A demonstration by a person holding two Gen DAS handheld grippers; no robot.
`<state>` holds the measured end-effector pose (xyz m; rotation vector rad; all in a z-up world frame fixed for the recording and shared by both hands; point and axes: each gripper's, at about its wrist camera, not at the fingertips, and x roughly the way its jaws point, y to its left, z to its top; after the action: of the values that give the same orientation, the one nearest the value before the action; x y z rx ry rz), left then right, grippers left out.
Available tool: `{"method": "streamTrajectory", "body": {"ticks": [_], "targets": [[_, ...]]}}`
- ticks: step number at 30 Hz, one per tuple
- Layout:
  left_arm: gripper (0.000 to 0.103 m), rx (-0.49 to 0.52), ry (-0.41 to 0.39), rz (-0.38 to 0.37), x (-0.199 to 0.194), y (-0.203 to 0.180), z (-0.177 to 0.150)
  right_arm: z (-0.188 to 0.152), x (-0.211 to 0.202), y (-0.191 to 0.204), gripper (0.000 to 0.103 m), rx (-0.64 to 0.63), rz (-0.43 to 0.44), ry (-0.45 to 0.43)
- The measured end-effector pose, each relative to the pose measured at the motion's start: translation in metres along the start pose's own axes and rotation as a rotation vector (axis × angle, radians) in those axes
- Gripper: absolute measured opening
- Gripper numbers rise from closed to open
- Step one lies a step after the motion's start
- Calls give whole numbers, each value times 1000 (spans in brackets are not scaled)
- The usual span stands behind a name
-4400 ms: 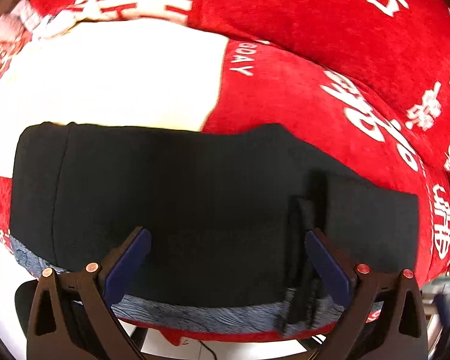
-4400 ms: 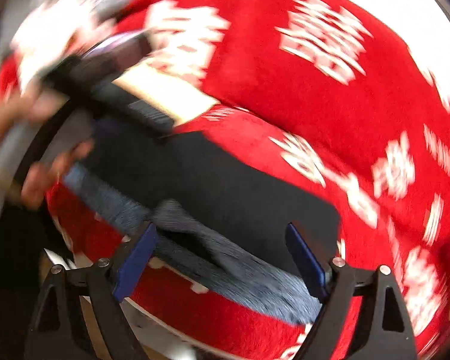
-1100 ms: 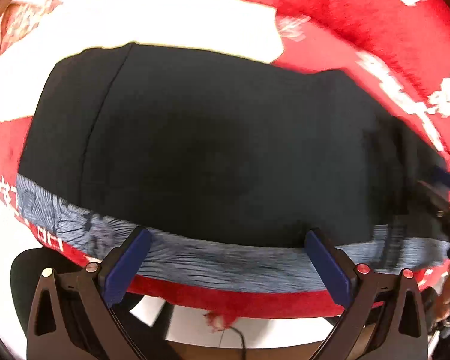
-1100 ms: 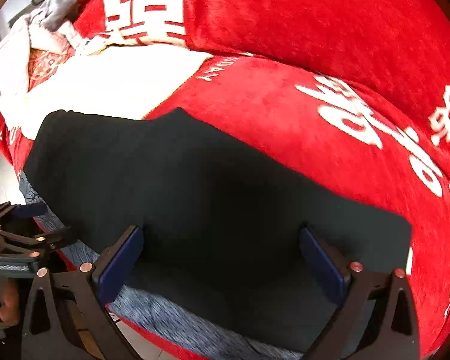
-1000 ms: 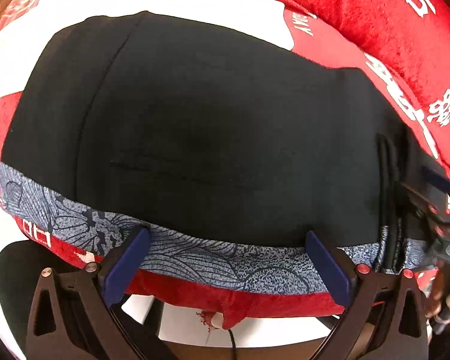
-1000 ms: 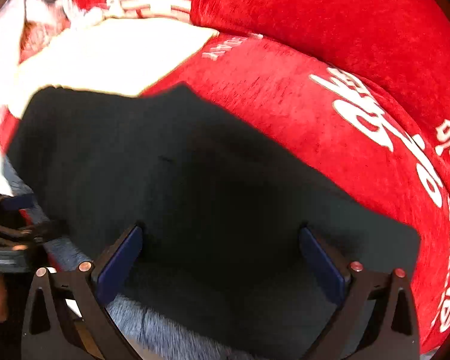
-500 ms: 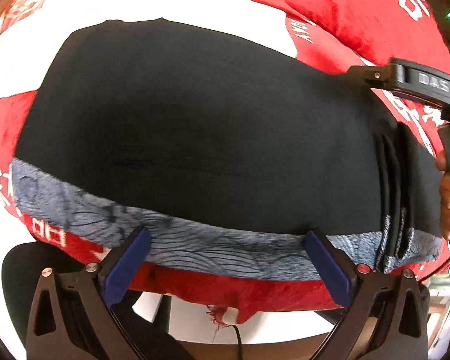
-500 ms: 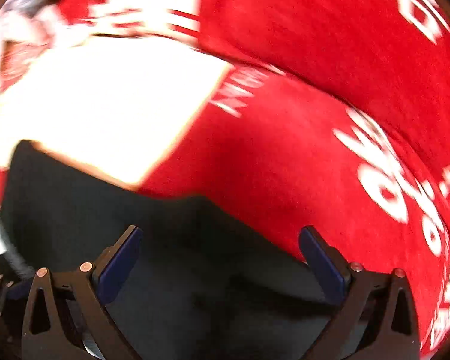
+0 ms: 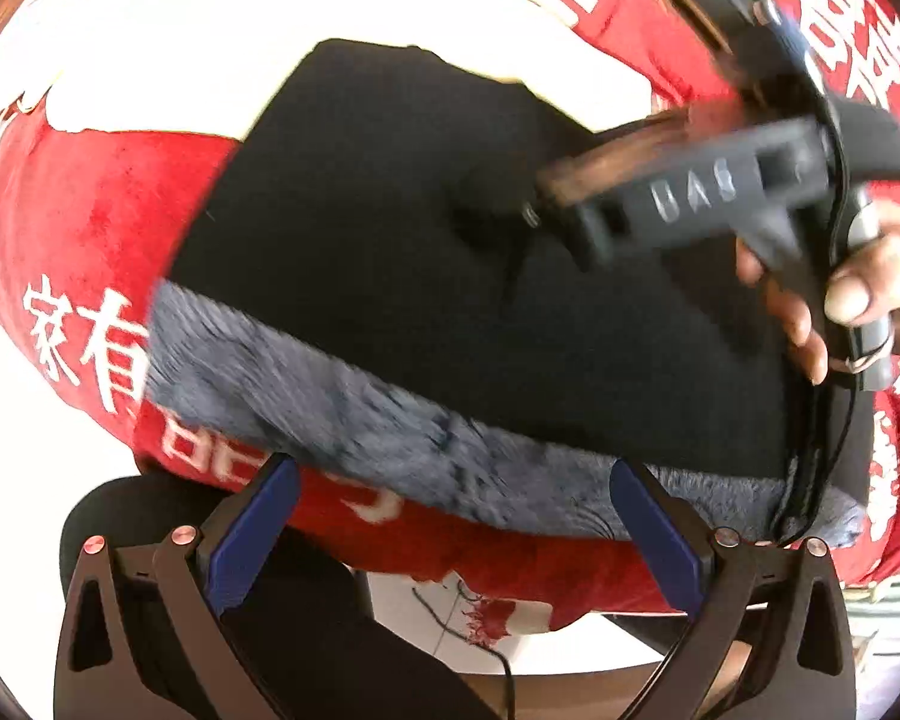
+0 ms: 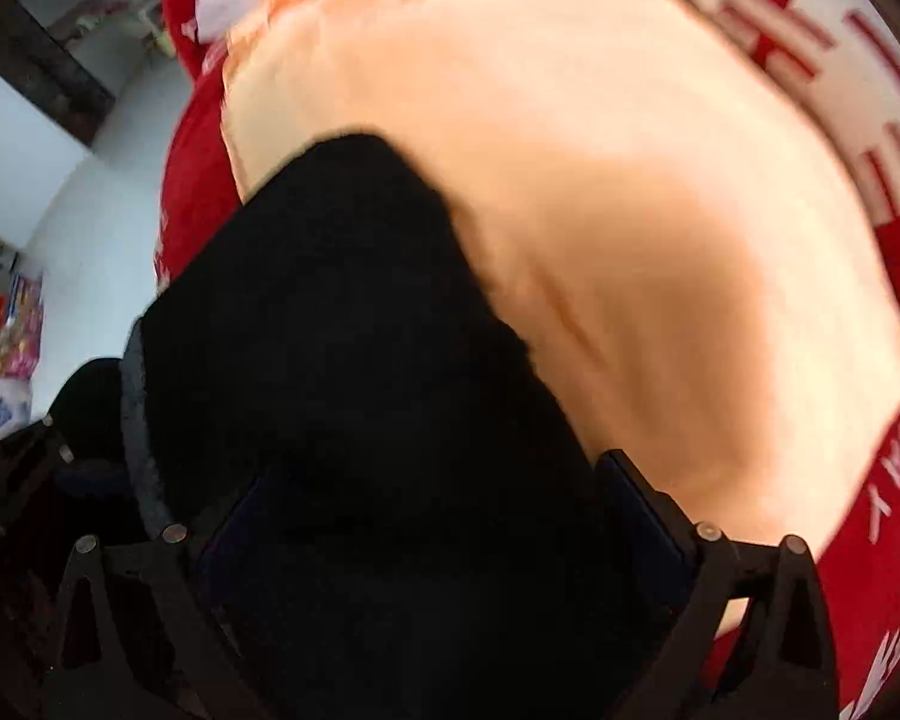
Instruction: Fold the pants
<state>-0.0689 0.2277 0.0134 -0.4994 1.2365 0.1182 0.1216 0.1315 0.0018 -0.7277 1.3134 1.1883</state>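
The black pants [image 9: 450, 252] lie folded on a red blanket [image 9: 102, 228], their grey patterned waistband [image 9: 342, 414] along the near edge. My left gripper [image 9: 453, 531] is open, just short of the waistband and over the blanket's edge, with nothing between its fingers. A hand [image 9: 840, 300] holds the right gripper [image 9: 510, 213] over the pants from the right, blurred. In the right wrist view the right gripper [image 10: 438, 528] is open, low over the pants [image 10: 360, 360], with black cloth filling the space between its fingers. Contact cannot be made out.
A cream patch of the blanket [image 10: 630, 240] lies beyond the pants. White characters [image 9: 90, 348] mark the red cloth. Below the blanket's edge are a dark seat [image 9: 150, 516] and a white floor [image 10: 90, 228]. Colourful packets [image 10: 6, 330] sit far left.
The right gripper has swung left across the pants and dropped low over them. The left gripper has drawn back slightly from the waistband. Both have stayed open.
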Motion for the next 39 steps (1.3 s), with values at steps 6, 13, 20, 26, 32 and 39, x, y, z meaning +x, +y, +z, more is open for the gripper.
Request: {"method": "streamTrajectory", "body": {"ticks": [6, 13, 20, 26, 32, 39], "targets": [[103, 58, -56, -76, -27, 49, 35, -21, -47, 28, 20, -149, -71, -83], [103, 318, -101, -240, -28, 69, 84, -39, -80, 53, 18, -212, -89, -181], [103, 433, 30, -424, 2, 42, 103, -51, -98, 59, 18, -220, -74, -232], [34, 474, 58, -309, 0, 9, 87, -46, -95, 33, 42, -60, -108, -198], [31, 434, 87, -208, -13, -8, 89, -110, -124, -3, 68, 85, -187, -207], [30, 454, 81, -181, -42, -29, 92, -174, -72, 5, 67, -166, -238, 85]]}}
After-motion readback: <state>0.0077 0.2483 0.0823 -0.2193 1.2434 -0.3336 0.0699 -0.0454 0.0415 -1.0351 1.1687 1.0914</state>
